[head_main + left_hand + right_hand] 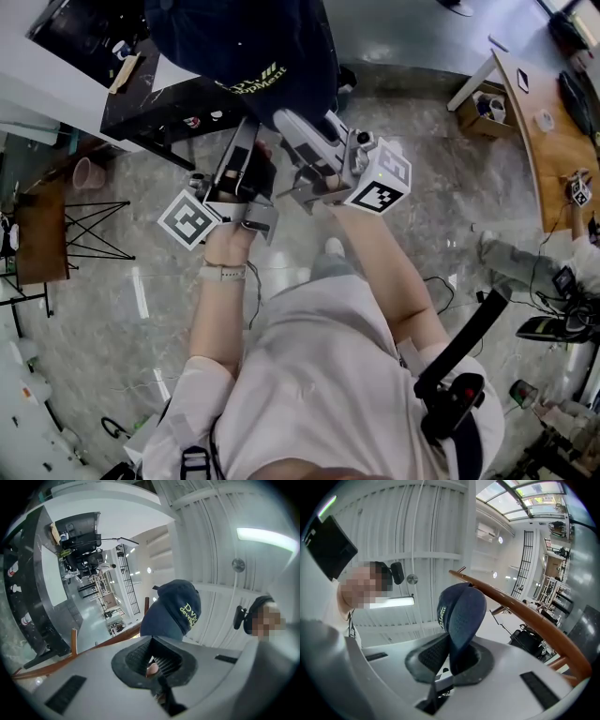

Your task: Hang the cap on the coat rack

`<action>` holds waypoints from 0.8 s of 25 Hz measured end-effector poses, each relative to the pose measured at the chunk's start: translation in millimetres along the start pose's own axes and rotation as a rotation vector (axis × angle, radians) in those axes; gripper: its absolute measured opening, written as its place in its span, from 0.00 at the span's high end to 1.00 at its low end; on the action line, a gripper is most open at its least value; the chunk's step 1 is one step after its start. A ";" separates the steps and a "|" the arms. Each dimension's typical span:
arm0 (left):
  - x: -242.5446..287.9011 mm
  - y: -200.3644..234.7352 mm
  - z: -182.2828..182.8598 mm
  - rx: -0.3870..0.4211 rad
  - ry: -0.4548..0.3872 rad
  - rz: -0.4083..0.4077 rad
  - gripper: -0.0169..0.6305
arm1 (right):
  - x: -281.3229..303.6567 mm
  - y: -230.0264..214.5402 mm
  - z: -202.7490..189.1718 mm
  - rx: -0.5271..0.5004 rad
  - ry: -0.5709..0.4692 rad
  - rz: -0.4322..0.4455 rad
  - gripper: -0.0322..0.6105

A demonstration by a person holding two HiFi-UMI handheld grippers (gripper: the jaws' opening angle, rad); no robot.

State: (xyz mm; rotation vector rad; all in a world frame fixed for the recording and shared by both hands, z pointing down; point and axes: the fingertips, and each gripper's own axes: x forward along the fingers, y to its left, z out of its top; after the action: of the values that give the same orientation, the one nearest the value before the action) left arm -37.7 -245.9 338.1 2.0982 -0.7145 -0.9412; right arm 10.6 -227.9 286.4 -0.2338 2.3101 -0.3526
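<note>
right gripper (449,657): jaws clamped on the brim of the cap (461,611)
cap: dark blue, standing up out of the right jaws, crown just past their tips
left gripper (152,660): jaws apart, not on the cap, which sits beyond their tips
coat rack (525,616): brown wooden arm crossing just behind the cap, past the right jaws

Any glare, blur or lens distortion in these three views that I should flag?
Head view: sharp, evenly lit, wide-angle bending at the edges. Left gripper view: strong fisheye with dark corners, ceiling tube light blown out, dark navy fabric cap crisp. Right gripper view: same fisheye; cap brim sharp in the right hand-held gripper.
</note>
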 end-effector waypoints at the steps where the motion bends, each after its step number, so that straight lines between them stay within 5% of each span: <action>1: -2.1 3.8 -1.5 -0.003 0.001 0.002 0.96 | -2.5 -1.7 -4.0 0.001 0.002 -0.004 0.89; 20: -25.9 46.4 -17.9 -0.088 -0.031 0.032 0.96 | -36.3 -18.2 -44.1 0.056 -0.032 -0.026 0.89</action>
State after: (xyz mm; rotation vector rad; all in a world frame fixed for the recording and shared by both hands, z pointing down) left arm -47.3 -248.0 393.3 1.9934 -0.7080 -0.9723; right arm 4.5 -227.3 346.0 -0.2406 2.2637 -0.4230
